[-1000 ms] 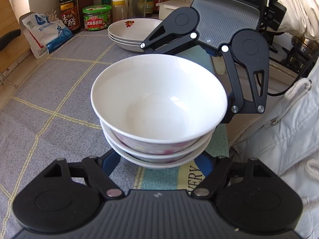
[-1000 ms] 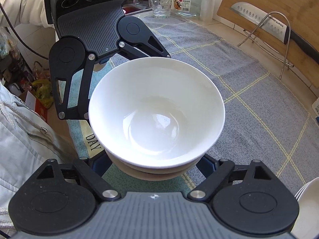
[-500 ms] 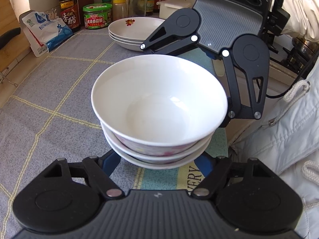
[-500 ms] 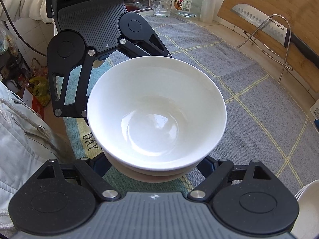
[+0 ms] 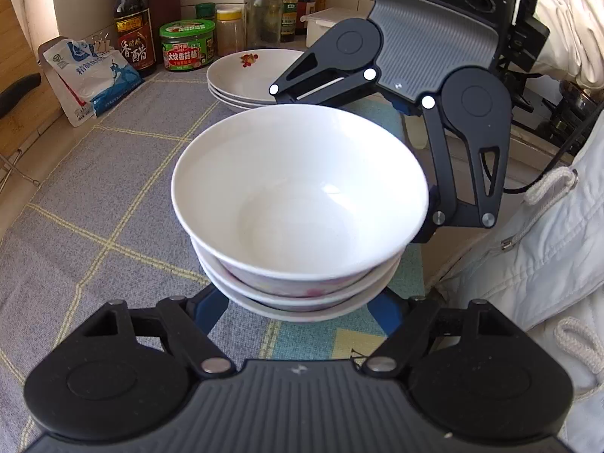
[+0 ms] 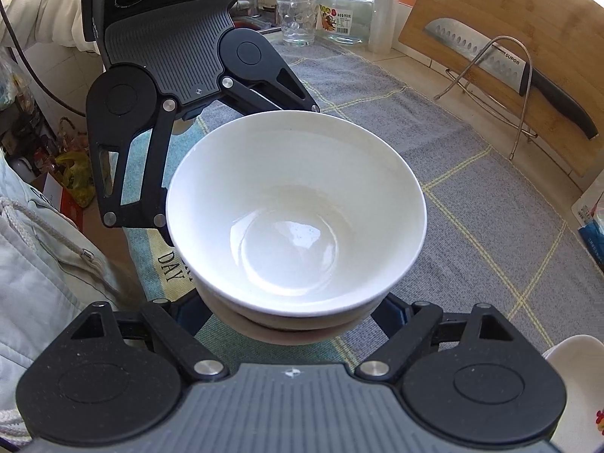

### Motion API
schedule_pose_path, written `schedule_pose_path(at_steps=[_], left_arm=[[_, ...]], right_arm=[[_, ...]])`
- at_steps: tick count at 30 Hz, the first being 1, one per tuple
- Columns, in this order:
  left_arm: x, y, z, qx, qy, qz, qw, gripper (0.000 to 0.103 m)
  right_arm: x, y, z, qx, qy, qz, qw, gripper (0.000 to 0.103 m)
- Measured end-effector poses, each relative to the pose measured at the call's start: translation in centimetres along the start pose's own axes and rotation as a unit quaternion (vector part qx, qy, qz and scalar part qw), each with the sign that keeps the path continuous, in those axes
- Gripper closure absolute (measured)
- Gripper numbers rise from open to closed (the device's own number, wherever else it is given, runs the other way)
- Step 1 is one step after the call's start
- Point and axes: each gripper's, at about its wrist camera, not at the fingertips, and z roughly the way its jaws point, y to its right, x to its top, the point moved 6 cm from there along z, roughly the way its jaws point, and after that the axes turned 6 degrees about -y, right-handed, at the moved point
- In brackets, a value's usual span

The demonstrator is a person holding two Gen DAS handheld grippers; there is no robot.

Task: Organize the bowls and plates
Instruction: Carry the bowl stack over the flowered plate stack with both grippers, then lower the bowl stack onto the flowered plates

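The top bowl (image 5: pixel 298 196) is white inside. The cloth (image 5: pixel 94 196) is grey with yellow lines. The far plate (image 5: pixel 245 71) is white with a red flower.

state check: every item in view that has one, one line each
White ceramic bowl stack: three nested, upright, top one empty.
Left gripper: fingers straddle stack base, contact hidden.
Right gripper: same, opposite side.
Floral plates: stacked.
Clear glass: upright, empty.
Steel knife: racked against board.

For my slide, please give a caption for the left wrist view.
Stack of bowls between two grippers, plates behind.
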Motion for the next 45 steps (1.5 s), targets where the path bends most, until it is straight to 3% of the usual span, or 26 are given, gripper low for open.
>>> schedule_pose_path(at_steps=[11,28,45], left_arm=[[4.5,-0.1,0.9,0.020,0.009,-0.001,0.9998,0.024],[13.4,-0.2,6.8,0.020,0.032,0.030,0.9989,0.024],[18.9,-1.9,11.7,0.022,0.033,0.055,0.9977,0.024]], right_arm=[[-2.2,3.1,-3.6,-0.009,0.005,-0.016,1.000,0.012],[-8.9,10.5,-9.5,-0.041,0.007,-0.001,0.999,0.012],[-12.7,14.9,-10.4,-0.076,-0.002,0.029,0.997,0.012]])
